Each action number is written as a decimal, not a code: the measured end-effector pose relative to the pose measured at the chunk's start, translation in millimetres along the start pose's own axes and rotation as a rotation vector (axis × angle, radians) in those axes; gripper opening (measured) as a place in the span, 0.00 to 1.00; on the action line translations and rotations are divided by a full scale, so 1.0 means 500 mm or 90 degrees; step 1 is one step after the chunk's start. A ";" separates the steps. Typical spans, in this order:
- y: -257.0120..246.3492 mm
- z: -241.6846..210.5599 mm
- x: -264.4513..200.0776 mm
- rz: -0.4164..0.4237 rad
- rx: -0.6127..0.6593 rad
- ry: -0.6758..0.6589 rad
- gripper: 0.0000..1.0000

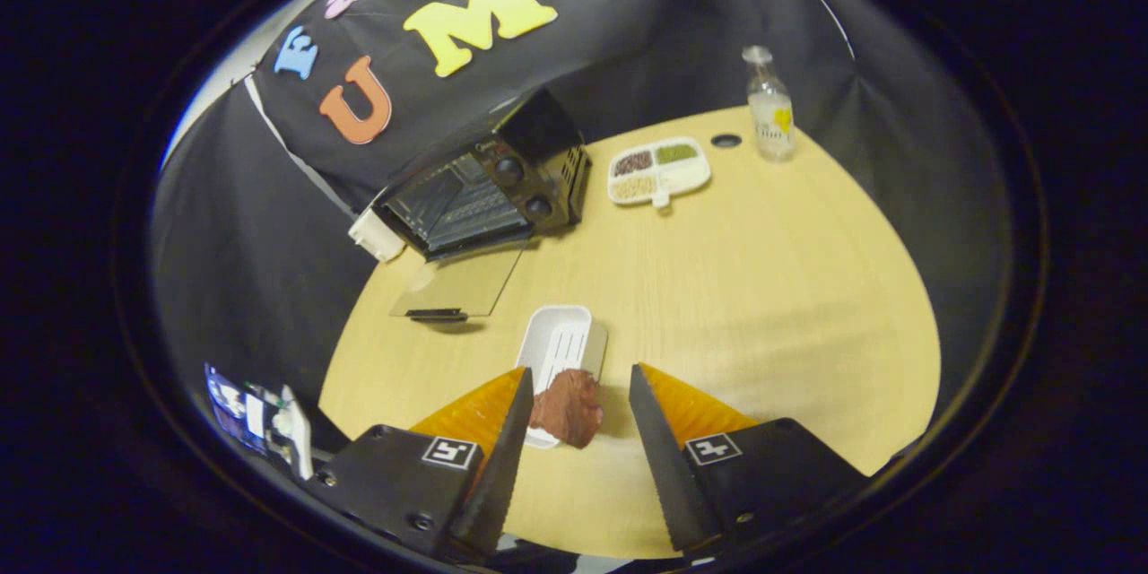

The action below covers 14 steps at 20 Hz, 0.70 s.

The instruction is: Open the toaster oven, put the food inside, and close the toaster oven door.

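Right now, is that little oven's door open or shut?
Open. The toaster oven has its glass door folded down flat onto the table, and the rack inside is exposed.

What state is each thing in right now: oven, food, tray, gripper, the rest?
Oven: door fully open, lying flat on the table; nothing seen inside.
Food: on the near end of the tray, between the fingers, touching one.
Tray: flat on the table.
Gripper: open around the food.
Bottle: upright, capped.
Divided dish: compartments filled.
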State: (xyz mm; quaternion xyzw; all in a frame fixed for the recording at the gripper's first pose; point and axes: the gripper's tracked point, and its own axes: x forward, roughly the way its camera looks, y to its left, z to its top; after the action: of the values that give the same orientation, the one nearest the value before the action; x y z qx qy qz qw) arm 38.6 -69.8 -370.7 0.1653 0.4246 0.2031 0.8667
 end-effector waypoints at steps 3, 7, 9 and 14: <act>-0.010 -0.034 0.022 0.047 0.038 0.064 0.61; 0.009 -0.039 0.034 0.107 0.114 0.102 0.22; 0.012 -0.030 0.032 0.096 0.111 0.091 0.16; 0.045 0.057 -0.013 0.030 0.057 0.015 0.12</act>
State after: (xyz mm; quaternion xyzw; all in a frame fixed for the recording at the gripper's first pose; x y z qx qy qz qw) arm 53.1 -56.8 -339.7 0.2115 0.4391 0.2064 0.8485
